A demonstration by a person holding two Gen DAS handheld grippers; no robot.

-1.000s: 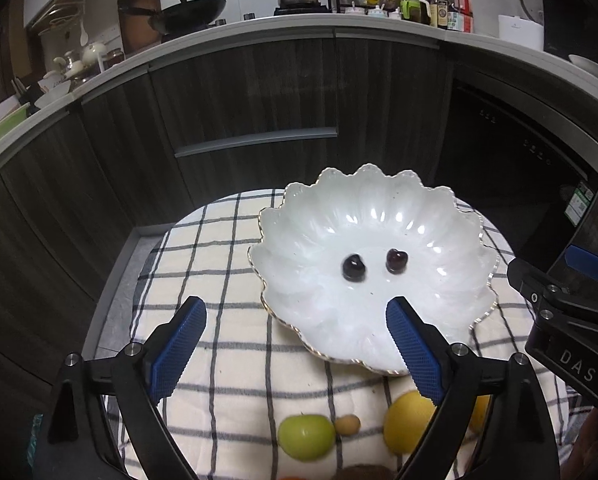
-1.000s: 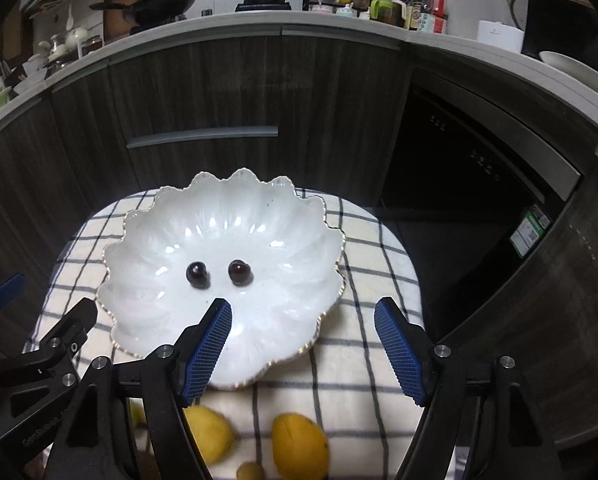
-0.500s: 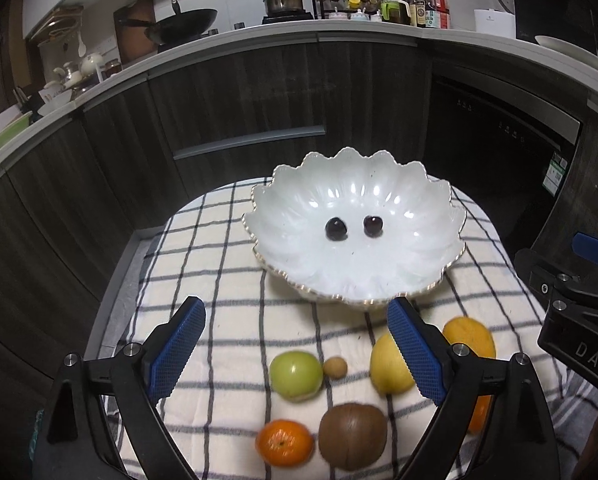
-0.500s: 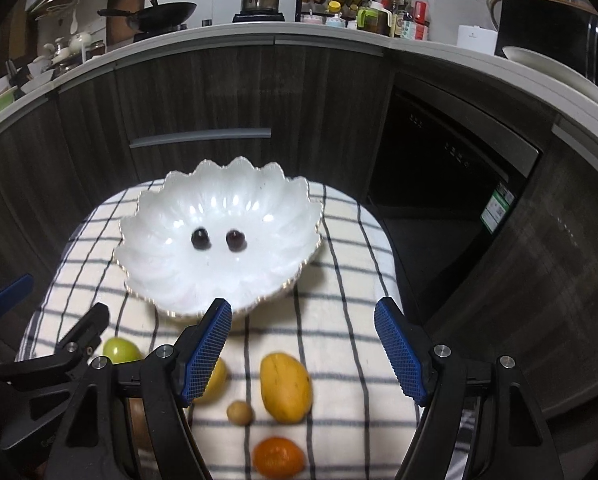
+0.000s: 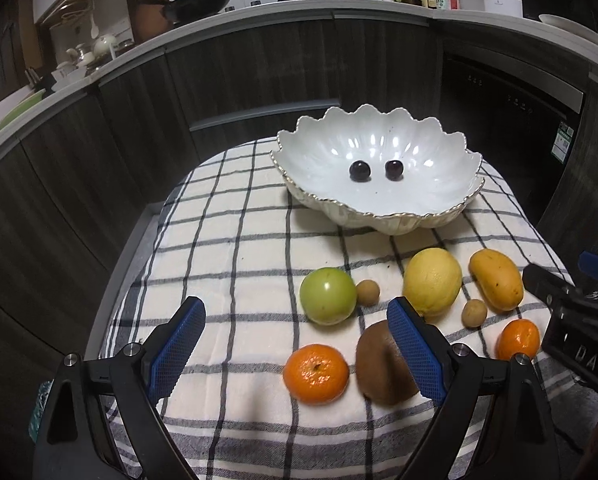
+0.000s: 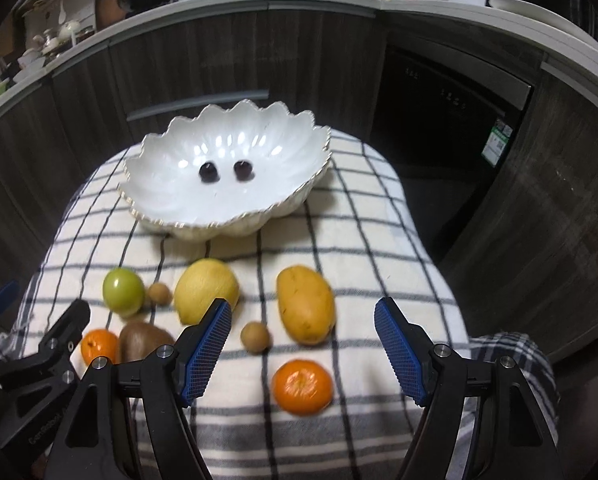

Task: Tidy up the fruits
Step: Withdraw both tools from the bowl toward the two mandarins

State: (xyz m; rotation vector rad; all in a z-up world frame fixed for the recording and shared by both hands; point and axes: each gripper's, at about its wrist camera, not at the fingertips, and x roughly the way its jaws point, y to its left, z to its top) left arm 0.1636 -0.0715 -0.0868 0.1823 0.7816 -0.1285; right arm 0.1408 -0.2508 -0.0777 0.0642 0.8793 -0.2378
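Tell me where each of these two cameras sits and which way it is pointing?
Left wrist view: sits on the left gripper, facing the bowl and kitchen cabinets; its open blue fingers show, and the right gripper's edge.
Right wrist view: sits on the right gripper, facing likewise; its open fingers show, and the left gripper's edge.
Shared: bowl, two cherries, checked cloth, loose fruit.

Both wrist cameras look forward and down over the checked cloth (image 5: 239,240) from its near edge, left view offset leftward; both share the scalloped white bowl (image 5: 451,196) (image 6: 159,200) and fruits.
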